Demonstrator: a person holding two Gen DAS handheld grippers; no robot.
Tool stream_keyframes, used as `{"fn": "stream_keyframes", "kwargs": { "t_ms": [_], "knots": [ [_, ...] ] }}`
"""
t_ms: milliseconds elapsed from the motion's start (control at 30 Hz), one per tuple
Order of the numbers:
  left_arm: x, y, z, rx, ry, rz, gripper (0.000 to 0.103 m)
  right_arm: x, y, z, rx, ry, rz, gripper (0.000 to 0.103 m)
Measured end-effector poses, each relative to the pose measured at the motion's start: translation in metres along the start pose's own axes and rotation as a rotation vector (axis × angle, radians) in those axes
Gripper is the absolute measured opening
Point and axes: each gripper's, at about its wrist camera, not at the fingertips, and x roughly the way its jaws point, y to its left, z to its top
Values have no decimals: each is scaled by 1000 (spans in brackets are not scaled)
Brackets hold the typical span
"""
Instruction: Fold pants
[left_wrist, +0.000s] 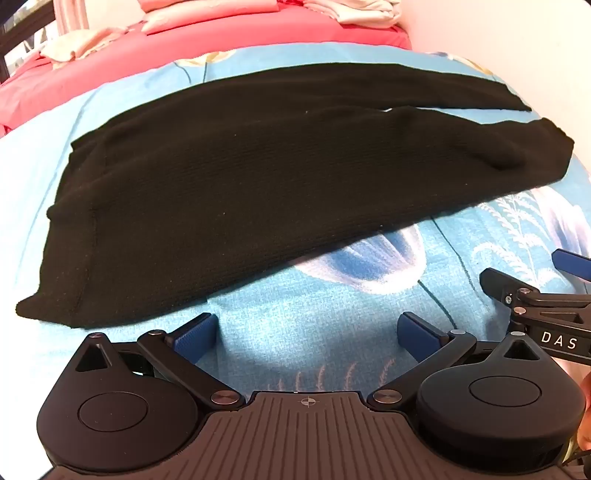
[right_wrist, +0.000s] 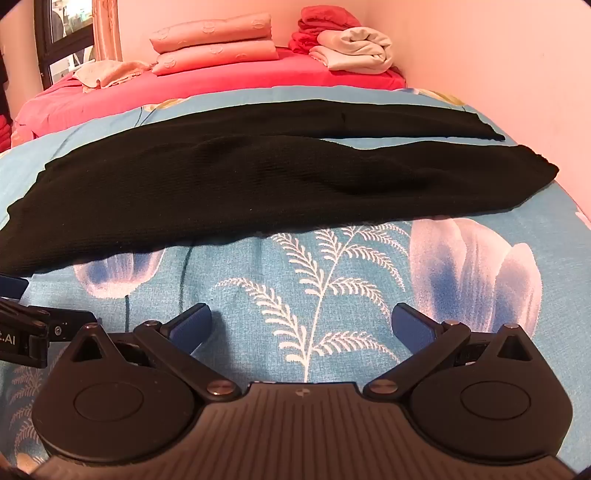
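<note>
Black knit pants (left_wrist: 229, 184) lie flat across a blue floral bedspread (left_wrist: 314, 306), waistband to the left, the two legs running right and slightly apart at their ends. They also show in the right wrist view (right_wrist: 240, 188). My left gripper (left_wrist: 308, 332) is open and empty, just short of the pants' near edge. My right gripper (right_wrist: 301, 325) is open and empty over the bedspread (right_wrist: 332, 273), nearer than the pants. Each gripper shows at the edge of the other's view: the right gripper (left_wrist: 535, 291) and the left gripper (right_wrist: 26, 321).
Behind the pants is a red sheet (right_wrist: 221, 81) with pink pillows (right_wrist: 214, 44), a cream towel (right_wrist: 107, 74) and a pile of folded laundry (right_wrist: 347, 44). A wall (right_wrist: 498, 55) runs along the right. A window (right_wrist: 66, 33) is at far left.
</note>
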Motion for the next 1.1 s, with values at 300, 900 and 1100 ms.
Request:
{"fn": "stream_keyframes", "kwargs": {
  "t_ms": [300,900,1100],
  "knots": [
    [0,-5,-1,4,-15,-1,103,-1,1,-1,-6,-15,-7,103],
    [-2,2,-4,-2,-10,-4,103,-2,1,-2,-4,-25,-15,103],
    [-2,2,-4,-1,-10,-4,103,-2,2,-1,-2,-28,-17,103]
  ]
}}
